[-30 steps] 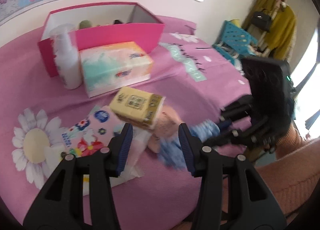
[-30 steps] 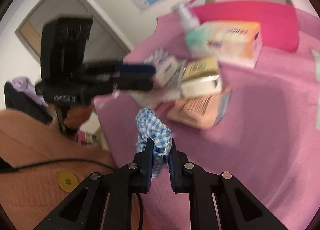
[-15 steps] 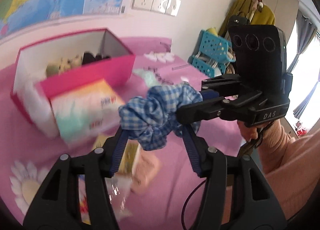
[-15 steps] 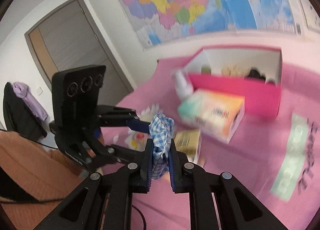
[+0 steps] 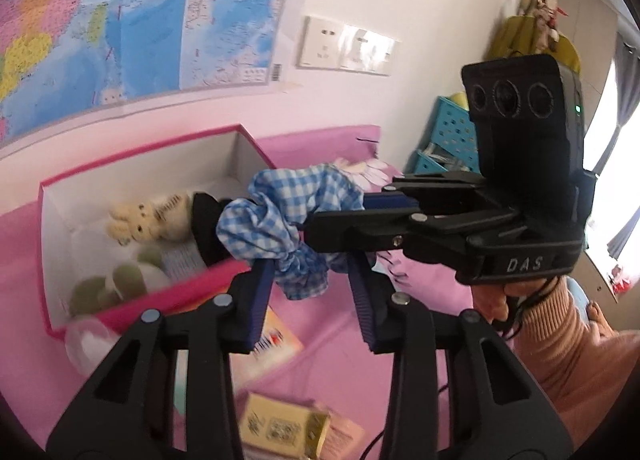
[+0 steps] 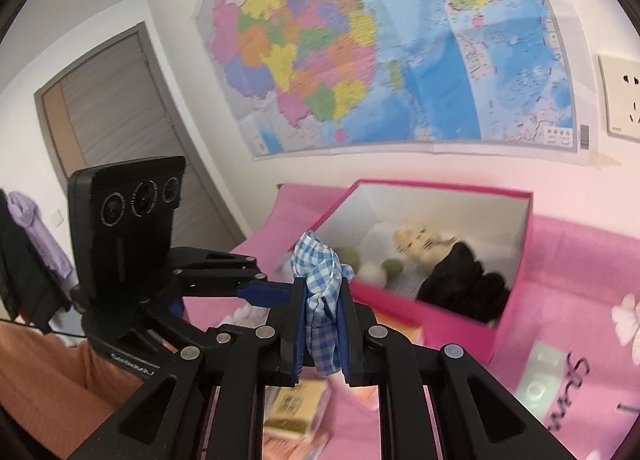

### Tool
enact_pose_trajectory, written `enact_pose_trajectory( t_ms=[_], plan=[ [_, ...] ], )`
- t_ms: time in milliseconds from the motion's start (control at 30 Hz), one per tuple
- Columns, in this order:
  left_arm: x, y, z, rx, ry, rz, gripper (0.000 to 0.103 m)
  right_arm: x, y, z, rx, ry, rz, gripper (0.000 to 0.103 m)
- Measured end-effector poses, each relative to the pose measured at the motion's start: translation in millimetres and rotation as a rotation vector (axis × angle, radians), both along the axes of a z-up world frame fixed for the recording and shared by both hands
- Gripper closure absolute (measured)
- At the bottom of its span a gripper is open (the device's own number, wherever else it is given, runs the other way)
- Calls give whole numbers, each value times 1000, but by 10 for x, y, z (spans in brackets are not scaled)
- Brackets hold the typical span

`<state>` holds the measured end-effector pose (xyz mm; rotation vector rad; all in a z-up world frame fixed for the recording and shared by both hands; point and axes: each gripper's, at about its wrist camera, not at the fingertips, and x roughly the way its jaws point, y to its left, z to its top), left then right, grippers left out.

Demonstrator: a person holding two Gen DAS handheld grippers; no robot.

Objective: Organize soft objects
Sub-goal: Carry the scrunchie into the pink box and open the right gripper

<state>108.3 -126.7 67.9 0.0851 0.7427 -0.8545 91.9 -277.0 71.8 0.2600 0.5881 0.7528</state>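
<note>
The right gripper point(image 6: 322, 326), pinching the blue gingham scrunchie point(image 5: 288, 220), has risen from the bedspread to frame centre beside the pink box point(image 5: 160, 292); the left gripper point(image 5: 312, 300) stays spread, so drop-off looks close.

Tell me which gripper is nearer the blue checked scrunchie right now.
Right. The right gripper is shut on the scrunchie, holding it up near the pink box. The left gripper is open, fingers either side, just below.
</note>
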Motion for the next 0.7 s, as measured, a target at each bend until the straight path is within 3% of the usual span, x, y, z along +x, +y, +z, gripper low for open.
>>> enact_pose_trajectory(
  t_ms=[400,600,700],
  plan=[
    [705,-255,-30,79,16,100,64,849,-218,-61,-1,71,-112,90],
    [965,-309,-119,64,90,136,64,1173,-236,-201,-23,109,-166,90],
    [1032,-344,-164,88,107,163,63,1329,-246,-317,-33,145,-208,83]
  ],
)
